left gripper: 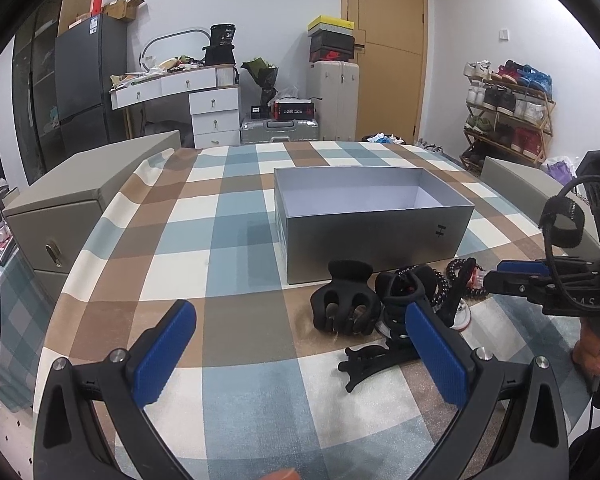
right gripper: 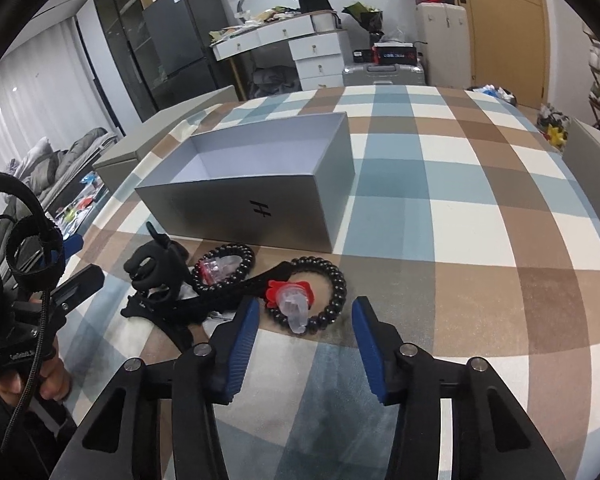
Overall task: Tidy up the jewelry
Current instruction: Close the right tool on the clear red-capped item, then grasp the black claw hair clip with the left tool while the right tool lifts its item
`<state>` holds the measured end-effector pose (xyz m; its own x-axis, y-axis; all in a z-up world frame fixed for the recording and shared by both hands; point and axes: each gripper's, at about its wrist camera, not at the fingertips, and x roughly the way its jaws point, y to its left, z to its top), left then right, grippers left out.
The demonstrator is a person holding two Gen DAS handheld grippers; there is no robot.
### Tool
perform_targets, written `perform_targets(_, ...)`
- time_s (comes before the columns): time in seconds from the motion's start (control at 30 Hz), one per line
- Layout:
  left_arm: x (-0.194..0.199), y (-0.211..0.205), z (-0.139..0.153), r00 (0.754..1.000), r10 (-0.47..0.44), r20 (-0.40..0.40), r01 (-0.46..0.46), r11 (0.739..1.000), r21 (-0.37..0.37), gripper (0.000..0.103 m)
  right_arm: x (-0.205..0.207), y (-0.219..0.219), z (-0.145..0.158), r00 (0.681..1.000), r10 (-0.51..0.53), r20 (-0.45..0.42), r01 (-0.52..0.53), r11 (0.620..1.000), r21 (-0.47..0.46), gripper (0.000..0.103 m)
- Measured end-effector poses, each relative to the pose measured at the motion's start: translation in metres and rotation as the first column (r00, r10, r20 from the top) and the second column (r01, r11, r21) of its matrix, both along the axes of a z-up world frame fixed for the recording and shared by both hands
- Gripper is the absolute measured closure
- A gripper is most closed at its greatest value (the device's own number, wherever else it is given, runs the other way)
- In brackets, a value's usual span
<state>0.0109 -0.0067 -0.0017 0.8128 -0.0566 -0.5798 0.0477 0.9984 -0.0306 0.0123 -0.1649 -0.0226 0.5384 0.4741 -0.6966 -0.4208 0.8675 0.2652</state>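
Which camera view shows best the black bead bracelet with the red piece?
The right wrist view: the bead bracelet lies whole just ahead of the right gripper. In the left wrist view it is small and partly hidden.

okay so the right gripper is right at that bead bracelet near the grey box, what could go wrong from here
The right gripper is open around the near edge of the bead bracelet; closing there may catch only the clear clip on it. The bracelet also touches the tangled black hair clips, which could drag along. The lift must clear the grey box wall.

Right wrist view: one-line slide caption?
Right hand-held gripper open around a black bead bracelet before the empty grey box.
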Motion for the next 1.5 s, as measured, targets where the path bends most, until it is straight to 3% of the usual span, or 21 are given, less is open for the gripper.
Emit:
perform_targets(0.07,0.001,0.0,0.0,1.0,-0.001,-0.002,0.001,1.0,0.001,0.001,0.002,0.004,0.0,1.0,0.01,0.002,-0.01,1.0,-0.002,0.058)
perform_targets(0.27,0.0,0.001,-0.001,1.0,-0.002,-0.003,0.002,1.0,-0.007,0.001,0.008,0.014,-0.004,1.0,0.027,-0.007,-0.027,0.999,-0.025,0.082)
perform_targets(0.4,0.001,0.0,-0.001,1.0,-0.003,-0.002,0.003,1.0,-0.006,0.001,0.006,0.014,-0.003,1.0,0.022,0.009,-0.022,0.999,-0.038,0.087)
perform_targets(0.77,0.001,-0.007,0.0,1.0,-0.022,-0.002,0.022,0.999,0.027,0.001,-0.016,0.004,0.018,0.995,0.029,0.098,-0.029,1.0,-0.007,0.087)
perform_targets(1.03,0.011,-0.019,0.001,0.996,-0.082,-0.036,0.082,0.997,-0.012,0.002,-0.023,-0.012,0.027,0.991,0.023,0.135,-0.037,0.994,0.099,0.087)
perform_targets(1.17,0.013,-0.026,-0.001,0.991,-0.122,-0.053,0.122,0.992,-0.003,0.017,-0.022,-0.017,0.026,0.992,0.013,0.126,-0.028,0.992,0.12,0.087)
perform_targets(1.3,0.013,-0.033,-0.001,0.985,-0.162,-0.062,0.163,0.987,0.002,0.024,-0.022,-0.018,0.026,0.992,0.017,0.123,-0.033,0.991,0.127,0.087)
perform_targets(1.5,0.018,-0.044,-0.003,0.968,-0.23,-0.097,0.231,0.973,0.004,0.057,-0.021,-0.018,0.025,0.993,0.02,0.119,-0.036,0.99,0.134,0.087)
